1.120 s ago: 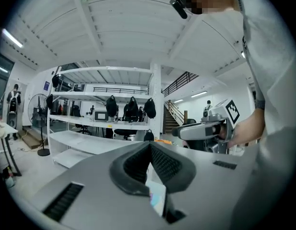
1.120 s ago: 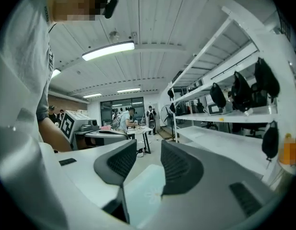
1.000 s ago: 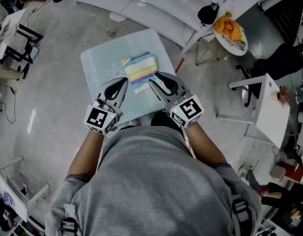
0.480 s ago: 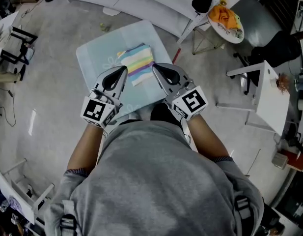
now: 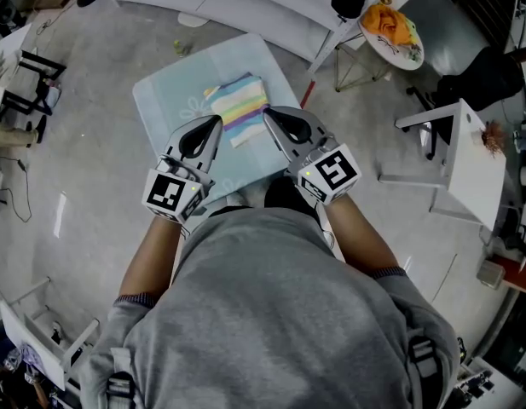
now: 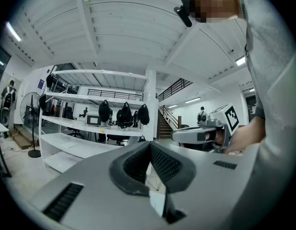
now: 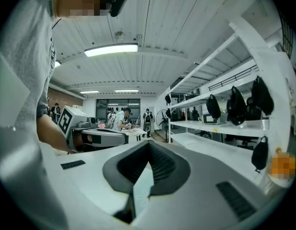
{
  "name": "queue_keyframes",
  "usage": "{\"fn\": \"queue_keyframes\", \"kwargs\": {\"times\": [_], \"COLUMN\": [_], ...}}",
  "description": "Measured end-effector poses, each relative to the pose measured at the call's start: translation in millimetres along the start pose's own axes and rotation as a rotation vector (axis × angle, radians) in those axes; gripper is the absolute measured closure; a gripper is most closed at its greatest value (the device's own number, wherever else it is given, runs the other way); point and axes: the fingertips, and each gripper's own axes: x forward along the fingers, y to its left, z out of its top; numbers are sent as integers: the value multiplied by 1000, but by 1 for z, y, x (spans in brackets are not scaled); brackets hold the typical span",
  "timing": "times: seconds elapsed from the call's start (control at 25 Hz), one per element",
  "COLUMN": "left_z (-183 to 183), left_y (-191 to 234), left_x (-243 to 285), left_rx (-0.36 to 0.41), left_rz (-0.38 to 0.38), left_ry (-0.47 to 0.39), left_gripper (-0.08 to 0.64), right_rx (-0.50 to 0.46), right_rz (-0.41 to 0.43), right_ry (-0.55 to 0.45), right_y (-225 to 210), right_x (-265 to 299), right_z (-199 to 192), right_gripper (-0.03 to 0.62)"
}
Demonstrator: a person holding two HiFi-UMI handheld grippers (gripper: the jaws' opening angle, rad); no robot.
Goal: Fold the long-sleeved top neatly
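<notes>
Looking down from above the person's head, I see the long-sleeved top (image 5: 239,109) lying folded into a small, neat rectangle of pastel stripes. It sits toward the middle of the pale blue tabletop (image 5: 164,100). A person in a grey jumper stands at the near edge with a tool in each hand. The left tongs (image 5: 216,120) and the right tongs (image 5: 267,114) are held side by side above the near part of the tabletop, their tips coming to either side of the top's near end. Each carries its marker cube at the back, close to the person's wrists. Off to the right, well apart, stands a small round table (image 5: 416,58) with an orange cloth (image 5: 390,22) on it.

From the left gripper view, the left tongs (image 6: 150,145) are pressed together, the ribbed dark pads meeting with nothing caught between them. They point out across the room at white shelving (image 6: 90,128) hung with black backpacks (image 6: 124,114), with a floor fan (image 6: 34,126) off to the left. The right tongs (image 6: 179,135) show at the right, in the person's hand.

From the right gripper view, the right tongs (image 7: 148,145) are likewise closed tight on nothing. Beyond them are more white shelves (image 7: 219,126) with dark bags (image 7: 236,104), and people (image 7: 123,118) stand far off down the room. The left tongs (image 7: 102,137) sit at the left edge.
</notes>
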Motion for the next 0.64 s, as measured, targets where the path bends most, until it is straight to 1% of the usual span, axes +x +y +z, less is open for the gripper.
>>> {"fn": "queue_keyframes", "kwargs": {"times": [0.16, 0.28, 0.4, 0.64], "left_z": [-2, -3, -4, -9], "left_y": [1, 3, 3, 7], "left_x": [-3, -6, -7, -7], "left_rx": [10, 7, 0, 1], "left_rz": [0, 25, 21, 21], "left_ry": [0, 42, 21, 38], "left_gripper": [543, 543, 543, 543], "right_rx": [-2, -4, 4, 9], "right_rz": [6, 11, 11, 3], "right_ry": [1, 2, -1, -4], "right_y": [3, 4, 5, 3], "right_x": [1, 2, 2, 1], "right_z": [0, 0, 1, 0], "right_gripper": [588, 588, 588, 588]}}
